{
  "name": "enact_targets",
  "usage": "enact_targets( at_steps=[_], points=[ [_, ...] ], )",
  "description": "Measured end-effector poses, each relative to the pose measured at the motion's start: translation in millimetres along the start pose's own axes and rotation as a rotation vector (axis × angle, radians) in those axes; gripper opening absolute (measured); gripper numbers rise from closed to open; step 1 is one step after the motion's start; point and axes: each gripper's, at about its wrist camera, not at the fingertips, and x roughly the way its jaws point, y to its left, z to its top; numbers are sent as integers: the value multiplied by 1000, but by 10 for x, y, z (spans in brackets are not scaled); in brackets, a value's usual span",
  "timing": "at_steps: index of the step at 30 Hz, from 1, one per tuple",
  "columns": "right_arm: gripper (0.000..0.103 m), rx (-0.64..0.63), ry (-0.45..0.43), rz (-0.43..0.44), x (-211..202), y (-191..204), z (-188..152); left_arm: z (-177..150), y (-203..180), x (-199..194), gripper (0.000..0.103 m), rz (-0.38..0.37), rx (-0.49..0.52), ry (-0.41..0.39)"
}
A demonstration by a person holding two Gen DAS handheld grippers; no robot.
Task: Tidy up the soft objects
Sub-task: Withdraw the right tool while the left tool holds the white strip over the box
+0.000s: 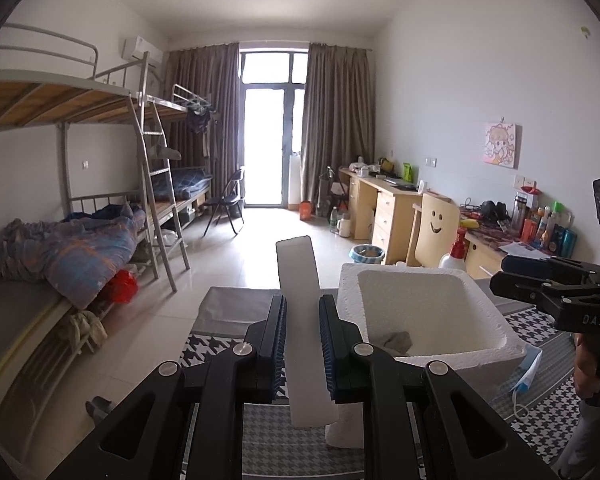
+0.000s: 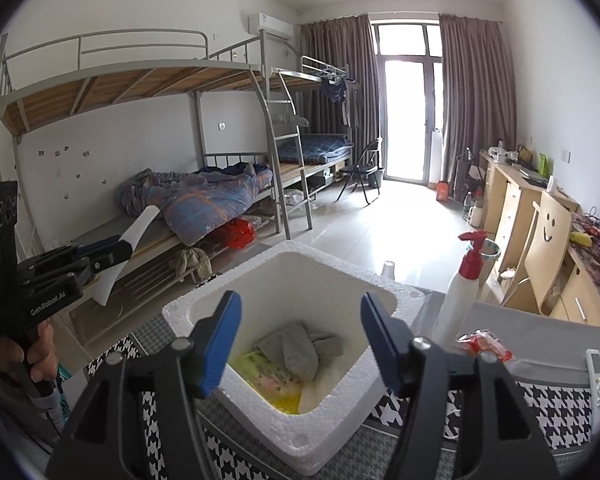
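A white foam box (image 2: 188, 308) stands on a houndstooth cloth. Inside it a crumpled grey cloth (image 2: 300, 346) lies on a yellow-green patterned fabric (image 2: 276, 384). My right gripper (image 2: 300, 300) hangs just above the box's near side, jaws wide apart, with nothing between them. In the left wrist view my left gripper (image 1: 303, 300) is shut on a flat white strip (image 1: 300, 272) that sticks out forward, left of the foam box (image 1: 348, 292). The grey cloth (image 1: 398, 340) shows in the box's corner. The right wrist view shows the left gripper (image 2: 116, 254) with the white strip (image 2: 140, 224) at the far left.
A pump bottle (image 2: 460, 296), a red wrapper (image 2: 486, 344) and a remote (image 2: 598, 376) sit right of the box. A blue face mask (image 1: 528, 372) lies by its near corner. A white roll (image 1: 344, 424) is under the strip. Bunk beds stand left, desks right.
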Motion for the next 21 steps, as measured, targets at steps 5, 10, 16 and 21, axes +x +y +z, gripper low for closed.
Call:
enact_targets(
  at_steps=[5,10,16,21],
  points=[
    [75,-16,-16,-27,-95,-34,-56,30,-3,27,18,-14,3,1],
    [77,2,-19,-49,-157,-131,-118,72,-83,74,18,-46,8,6],
    [78,26,-25,-66,-244,-249,-160,92,-225,131,18,-81,28,16],
    [81,29,-36,-102,-343,-357,-186,111,-323,205,18,-111,29,31]
  ],
)
